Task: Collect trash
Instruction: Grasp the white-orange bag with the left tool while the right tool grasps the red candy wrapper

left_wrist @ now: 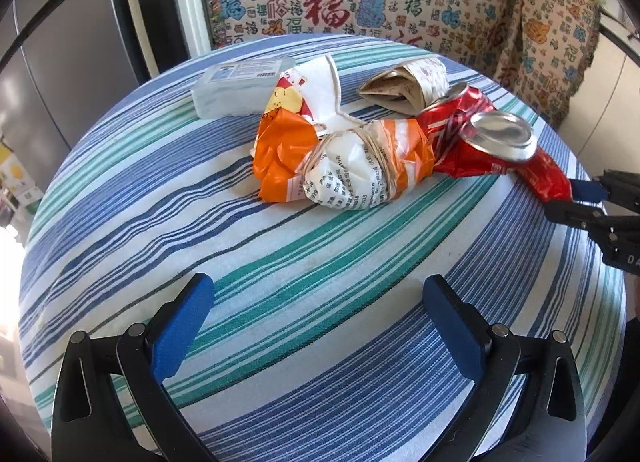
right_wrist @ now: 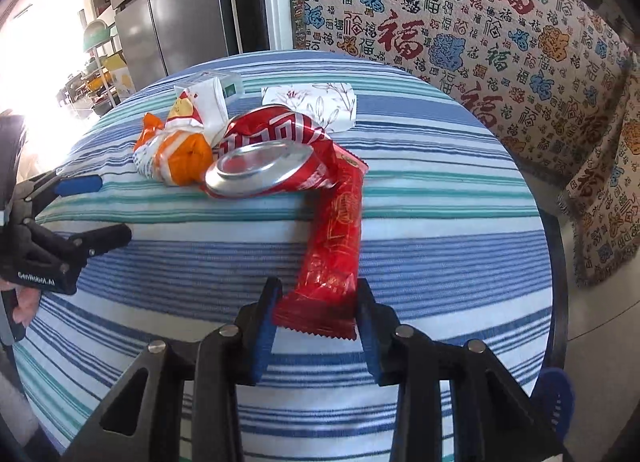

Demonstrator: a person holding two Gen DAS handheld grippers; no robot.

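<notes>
red wrapper (right_wrist: 334, 238) sits pinched at its near end in the right tool (right_wrist: 316, 310).

Round table, blue/teal/white striped cloth (left_wrist: 320, 246). Behind it, a cream throw (right_wrist: 480, 30) printed with red, blue and orange 福 characters, draped over seating, fringed edge visible. Grey fridge (right_wrist: 180, 10) far left, 2 doors visible; cluttered shelves (right_wrist: 100, 74) beside it, overexposed.

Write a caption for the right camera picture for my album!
Right tongs pinch a red wrapper beside a crushed can on the striped table.
</notes>
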